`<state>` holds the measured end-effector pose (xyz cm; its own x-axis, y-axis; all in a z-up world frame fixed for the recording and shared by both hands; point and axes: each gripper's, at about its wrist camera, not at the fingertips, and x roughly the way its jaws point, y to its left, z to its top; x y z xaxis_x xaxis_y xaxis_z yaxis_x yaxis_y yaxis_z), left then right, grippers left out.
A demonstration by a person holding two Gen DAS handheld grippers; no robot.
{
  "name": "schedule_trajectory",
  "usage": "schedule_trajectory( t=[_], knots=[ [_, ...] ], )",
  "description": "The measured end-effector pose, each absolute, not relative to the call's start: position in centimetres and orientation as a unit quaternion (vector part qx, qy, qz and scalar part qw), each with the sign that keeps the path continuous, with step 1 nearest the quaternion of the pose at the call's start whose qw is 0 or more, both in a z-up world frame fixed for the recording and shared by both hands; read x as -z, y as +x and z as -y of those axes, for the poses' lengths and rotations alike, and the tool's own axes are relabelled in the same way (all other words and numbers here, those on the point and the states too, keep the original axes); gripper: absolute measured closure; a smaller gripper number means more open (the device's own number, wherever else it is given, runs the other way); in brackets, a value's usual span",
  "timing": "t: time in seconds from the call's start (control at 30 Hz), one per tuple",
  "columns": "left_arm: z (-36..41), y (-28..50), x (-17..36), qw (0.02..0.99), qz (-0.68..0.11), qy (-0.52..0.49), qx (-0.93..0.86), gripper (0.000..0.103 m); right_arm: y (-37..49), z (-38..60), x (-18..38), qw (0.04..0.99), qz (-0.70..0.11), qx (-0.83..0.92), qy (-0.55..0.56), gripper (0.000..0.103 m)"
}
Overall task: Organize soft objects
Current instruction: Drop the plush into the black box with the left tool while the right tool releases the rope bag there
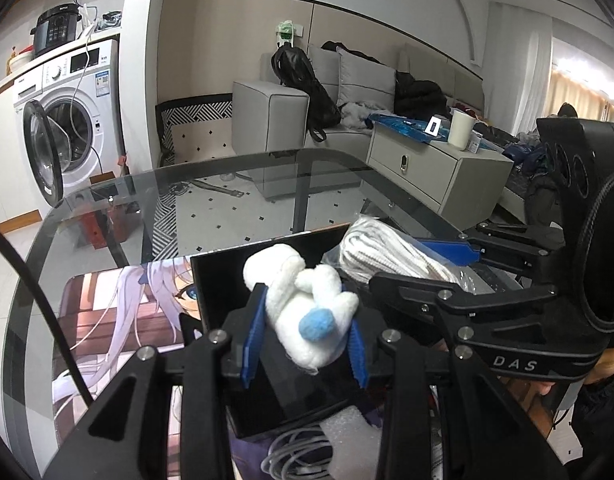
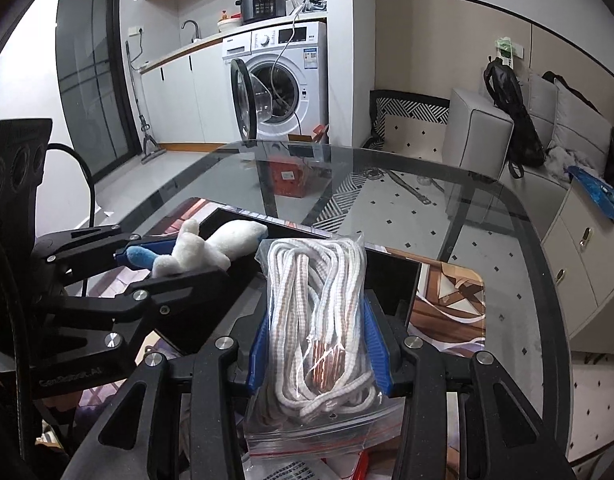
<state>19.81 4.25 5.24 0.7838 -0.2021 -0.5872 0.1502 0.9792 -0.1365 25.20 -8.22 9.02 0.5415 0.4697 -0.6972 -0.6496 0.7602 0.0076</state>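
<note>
**2 soft things held above a black box on a glass table**

A white plush toy (image 1: pixel 307 312) with a blue pompom tail is pinched between the blue pads of the left gripper (image 1: pixel 305 344). The jaws are drawn in close against the toy's body, and its head and limbs stick out past the fingertips. The toy is carried just over the open black box (image 1: pixel 223 276).

A clear zip bag of white cord (image 2: pixel 319 320) is clamped in the right gripper (image 2: pixel 319 344). The blue pads (image 2: pixel 257 354) are pressed into both sides of the bag, which is held upright with its red zip strip hanging below the fingers. Coils of cord fill the bag and bulge above the jaws.

The 2 grippers are held side by side, the toy to the left of the bag, both over the same box. In the right wrist view the toy (image 2: pixel 211 250) is seen beside the bag, near but not touching it.

The box sits on a printed desk mat (image 1: pixel 119 312), which is laid on a glass table (image 2: pixel 447 184). Loose grey cable (image 1: pixel 295 456) and a piece of white foam (image 1: pixel 347 436) are seen beneath the left gripper. Beyond the table a washing machine (image 2: pixel 283 80) with its door open, a grey sofa (image 1: pixel 347 80) and a low cabinet (image 1: pixel 435 168) are visible.
</note>
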Motion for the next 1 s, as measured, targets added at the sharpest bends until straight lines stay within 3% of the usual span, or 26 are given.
schedule_trajectory(
  t=[0.23,0.33,0.57,0.73,0.8,0.87,1.0],
  knots=[
    [-5.2,20.4,-4.9,0.940,-0.323,-0.047,0.098,0.065,25.4,7.4,-8.9,0.865,-0.357,-0.320,-0.151,0.058],
    [-5.2,20.5,-4.9,0.941,-0.322,-0.041,0.095,0.065,25.0,7.5,-9.1,0.866,-0.349,-0.324,-0.154,0.050],
    [-6.0,19.9,-5.6,0.943,-0.308,-0.063,0.105,0.043,24.2,9.1,-10.6,0.886,-0.325,-0.299,-0.138,0.017],
    [-7.0,19.2,-6.3,0.947,-0.296,-0.086,0.092,0.039,23.0,10.7,-11.9,0.898,-0.310,-0.288,-0.121,0.003],
    [-7.1,18.8,-6.2,0.947,-0.295,-0.091,0.088,0.032,22.5,11.3,-12.2,0.901,-0.304,-0.289,-0.113,0.003],
    [-7.3,18.1,-6.3,0.948,-0.292,-0.097,0.083,0.017,22.1,11.8,-12.3,0.901,-0.302,-0.292,-0.106,0.001],
    [-7.6,16.2,-6.4,0.953,-0.279,-0.102,0.062,0.004,21.4,12.5,-12.2,0.902,-0.304,-0.292,-0.093,0.000]
  ],
)
